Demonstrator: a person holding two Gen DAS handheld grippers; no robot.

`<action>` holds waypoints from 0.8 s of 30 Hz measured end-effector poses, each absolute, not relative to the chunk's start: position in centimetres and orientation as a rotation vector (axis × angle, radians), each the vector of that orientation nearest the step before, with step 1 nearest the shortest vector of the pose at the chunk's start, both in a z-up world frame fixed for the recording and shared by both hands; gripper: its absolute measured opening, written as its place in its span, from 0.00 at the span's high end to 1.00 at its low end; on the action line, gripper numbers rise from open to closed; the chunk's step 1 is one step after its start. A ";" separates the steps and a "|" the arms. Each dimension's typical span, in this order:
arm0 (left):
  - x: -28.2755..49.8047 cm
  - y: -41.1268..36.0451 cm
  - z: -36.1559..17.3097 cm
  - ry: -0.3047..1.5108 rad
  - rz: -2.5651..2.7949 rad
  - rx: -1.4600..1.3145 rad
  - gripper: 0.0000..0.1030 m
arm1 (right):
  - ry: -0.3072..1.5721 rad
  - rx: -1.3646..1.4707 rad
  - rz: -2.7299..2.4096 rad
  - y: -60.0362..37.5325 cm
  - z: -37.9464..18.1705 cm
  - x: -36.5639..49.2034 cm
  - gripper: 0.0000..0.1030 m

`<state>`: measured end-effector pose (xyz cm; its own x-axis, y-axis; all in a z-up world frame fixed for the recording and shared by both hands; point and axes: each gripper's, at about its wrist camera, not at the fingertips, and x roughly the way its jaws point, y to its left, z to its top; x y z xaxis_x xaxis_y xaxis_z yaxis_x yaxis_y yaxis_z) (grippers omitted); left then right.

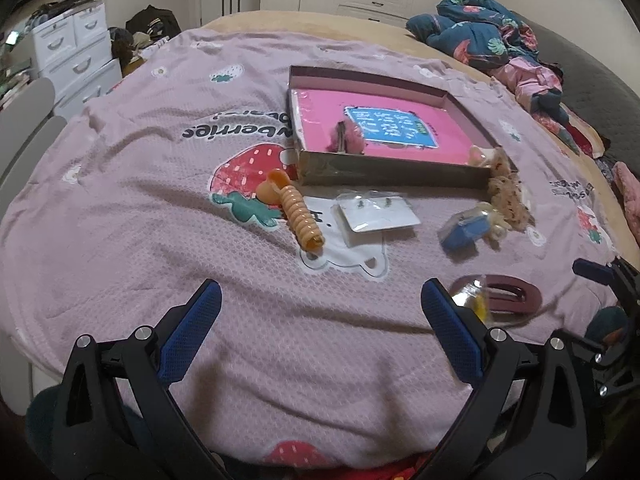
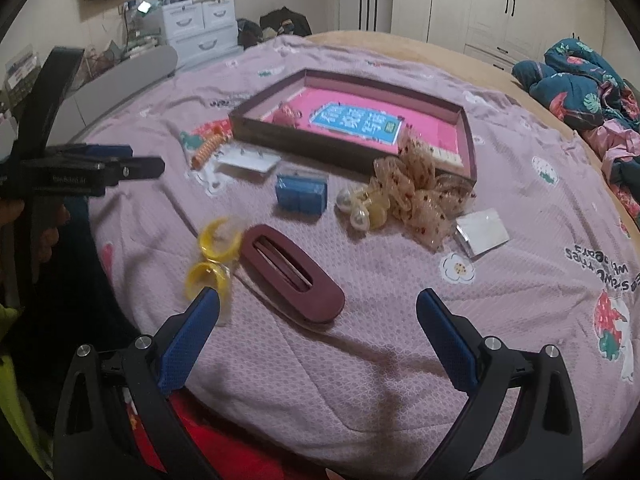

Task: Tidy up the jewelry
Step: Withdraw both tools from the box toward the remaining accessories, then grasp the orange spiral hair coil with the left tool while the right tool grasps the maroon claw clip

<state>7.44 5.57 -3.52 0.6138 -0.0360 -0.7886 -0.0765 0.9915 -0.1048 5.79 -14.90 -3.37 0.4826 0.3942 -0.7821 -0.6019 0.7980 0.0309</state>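
Clearly both grippers are empty: the left gripper [image 1: 320,304] and the right gripper [image 2: 318,312] each hover low over the bed [image 2: 360,380] with fingers spread wide.

Most of the jewelry lies loose on the quilted pink bedspread, in front of a shallow cardboard box [image 2: 468,136]; a fluffy pink piece [image 1: 346,136] already sits inside.

Nearest the right gripper is the maroon clip [image 2: 294,270], a smooth oval of hard plastic with a long slot. It looks light and stiff but probably slick, so pinching across its narrow width near the middle seems safest.

Beside it, the yellow rings [image 2: 214,256] appear to be in a clear wrapper, which may slide or crumple.

The orange clip [image 1: 298,212] is ribbed and rigid; its ridges should give good purchase.

The earring card [image 1: 376,212] is thin and flat, hard to lift off soft cloth; taking it by an edge looks best.

The blue case [image 2: 300,194] is boxy and easy to hold by its sides.

The pearls [image 2: 358,208] are round and likely to roll, while the lace bow [image 2: 416,192] is soft, limp and forgiving anywhere.
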 end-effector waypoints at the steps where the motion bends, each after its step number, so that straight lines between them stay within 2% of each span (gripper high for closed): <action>1: 7.8 5.7 -3.8 0.914 0.021 -0.137 0.16 | 0.881 -0.274 0.613 -14.8 -3.7 6.0 0.05; 3: 8.7 6.0 -4.3 0.934 0.019 -0.147 0.28 | 0.887 -0.300 0.606 -14.5 -4.3 6.3 0.05; 9: 11.2 6.7 -5.5 0.972 0.016 -0.175 0.54 | 0.903 -0.367 0.607 -13.5 -5.7 7.2 0.06; 10: 11.6 6.8 -5.6 0.975 0.015 -0.177 0.55 | 0.906 -0.377 0.612 -13.3 -5.9 7.4 0.07; 12: 12.3 6.9 -5.8 0.983 0.017 -0.176 0.60 | 0.914 -0.396 0.624 -12.8 -6.3 7.7 0.15; 20: 14.1 7.7 -6.7 1.005 0.022 -0.218 0.61 | 0.917 -0.439 0.680 -10.6 -7.2 9.0 0.27; 23: 14.6 7.9 -6.9 1.009 0.020 -0.237 0.64 | 0.919 -0.431 0.706 -10.0 -7.3 9.4 0.36; 24: 14.7 8.0 -7.0 1.010 0.020 -0.241 0.67 | 0.920 -0.427 0.711 -9.8 -7.3 9.5 0.43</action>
